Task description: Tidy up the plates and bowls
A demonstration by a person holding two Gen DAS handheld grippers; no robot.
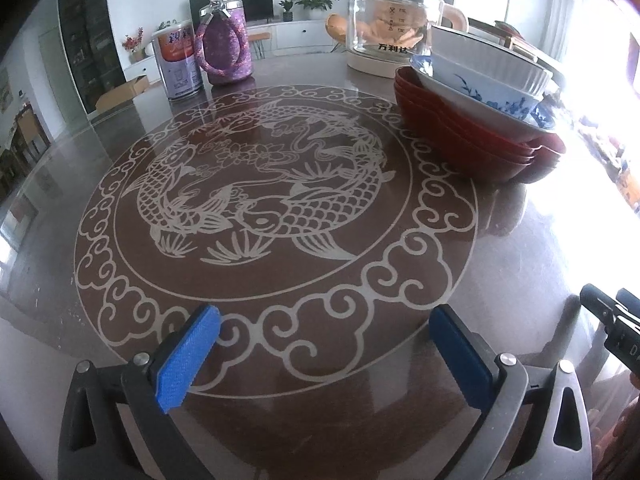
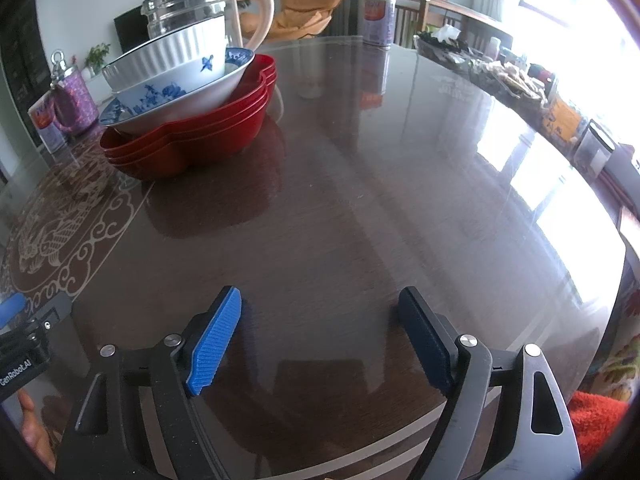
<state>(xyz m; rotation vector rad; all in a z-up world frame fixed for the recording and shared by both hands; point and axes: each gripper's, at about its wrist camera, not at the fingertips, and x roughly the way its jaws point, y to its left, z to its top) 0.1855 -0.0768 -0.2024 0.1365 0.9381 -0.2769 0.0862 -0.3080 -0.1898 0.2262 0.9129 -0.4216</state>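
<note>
Both tools idle, jaws wide, nothing held. Left tool (image 1: 324, 344) hovers over the near rim of the fish medallion (image 1: 260, 184) etched in the tabletop (image 1: 520, 264); right tool (image 2: 320, 340) hovers over bare dark wood, well short of the stack.

Stack sits just beyond the medallion's far right edge: red lobed dishes (image 2: 192, 136) nested at the bottom, blue-and-white bowl (image 2: 176, 88) in them, white ribbed bowl (image 2: 180, 54) on top. It looks already consolidated, so my guess is the task is near done or the next step is a tidy-up.

If anything still moves:
- take the white ribbed bowl first, by its rim, one pad inside and one outside
- lift straight up so the blue-and-white bowl doesn't drag
- the top bowl sits off-centre toward the kettle side, so steady the red dishes with the other tool

Behind the stack: glass kettle (image 1: 394, 20), touching or just clear, can't tell.

View differences:
- left wrist shows the whole medallion, plus the tin can (image 1: 178, 64) and purple bottle (image 1: 226, 40) past its far left edge
- right wrist shows the stack side-on with the red dishes' layers countable, and clutter along the far right tabletop edge, which is blown out in the left view
</note>
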